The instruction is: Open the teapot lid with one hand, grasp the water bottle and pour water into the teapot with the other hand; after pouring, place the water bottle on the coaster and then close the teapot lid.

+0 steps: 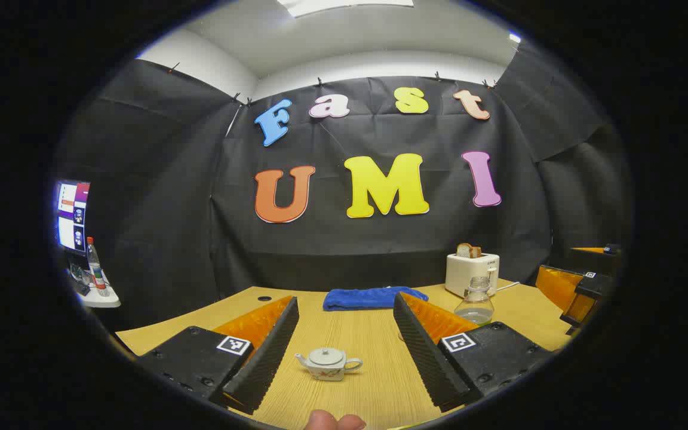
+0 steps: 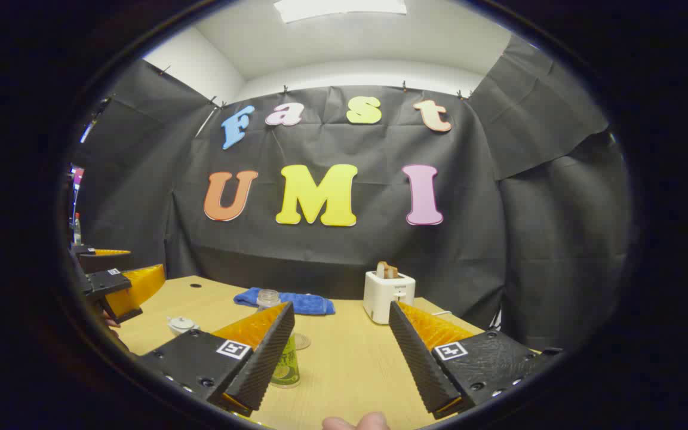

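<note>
The teapot (image 1: 329,364), lid on, sits low centre in the left gripper view, between the wide-open, empty left gripper (image 1: 344,358). The water bottle (image 2: 279,340) stands lower left of the right gripper view, partly behind the gaping, empty right gripper (image 2: 338,358), on the table (image 2: 350,358).

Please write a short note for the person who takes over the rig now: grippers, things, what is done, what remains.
Left hand-held gripper: open, empty, above the table, facing the teapot.
Right hand-held gripper: open, empty; water bottle stands just behind its left finger, no cap on it.
Teapot lid on.
Coaster beside the bottle.
Done: nothing.
Left: lift lid, pour, bottle onto coaster, close lid.
</note>
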A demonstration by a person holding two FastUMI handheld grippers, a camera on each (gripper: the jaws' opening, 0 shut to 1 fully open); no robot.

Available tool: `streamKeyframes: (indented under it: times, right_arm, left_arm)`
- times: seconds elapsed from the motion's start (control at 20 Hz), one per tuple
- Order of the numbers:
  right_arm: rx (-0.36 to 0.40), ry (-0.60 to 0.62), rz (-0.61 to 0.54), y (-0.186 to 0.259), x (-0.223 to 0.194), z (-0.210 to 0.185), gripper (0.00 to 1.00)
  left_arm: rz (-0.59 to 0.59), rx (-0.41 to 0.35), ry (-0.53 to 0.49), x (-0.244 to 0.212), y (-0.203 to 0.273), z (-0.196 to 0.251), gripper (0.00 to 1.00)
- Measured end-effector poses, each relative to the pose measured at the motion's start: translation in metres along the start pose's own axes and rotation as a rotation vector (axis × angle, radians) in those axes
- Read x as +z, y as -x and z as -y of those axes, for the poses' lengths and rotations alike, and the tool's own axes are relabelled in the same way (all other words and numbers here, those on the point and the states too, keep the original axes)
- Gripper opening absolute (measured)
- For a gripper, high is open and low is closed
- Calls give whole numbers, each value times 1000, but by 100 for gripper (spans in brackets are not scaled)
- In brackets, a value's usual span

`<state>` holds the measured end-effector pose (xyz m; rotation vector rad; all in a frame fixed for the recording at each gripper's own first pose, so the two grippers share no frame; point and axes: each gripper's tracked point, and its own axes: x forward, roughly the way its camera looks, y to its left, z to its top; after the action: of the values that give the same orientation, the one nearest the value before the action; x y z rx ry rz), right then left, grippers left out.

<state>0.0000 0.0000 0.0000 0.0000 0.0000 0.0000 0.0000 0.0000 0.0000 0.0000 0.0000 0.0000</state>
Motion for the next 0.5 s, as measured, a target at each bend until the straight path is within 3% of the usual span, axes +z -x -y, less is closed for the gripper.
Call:
streamKeyframes:
  times: [0.5]
  right_arm:
    - [17, -9, -29, -4, -9, -6, 95]
  left_arm:
    - [-22, -4, 3, -8, -4, 2, 100]
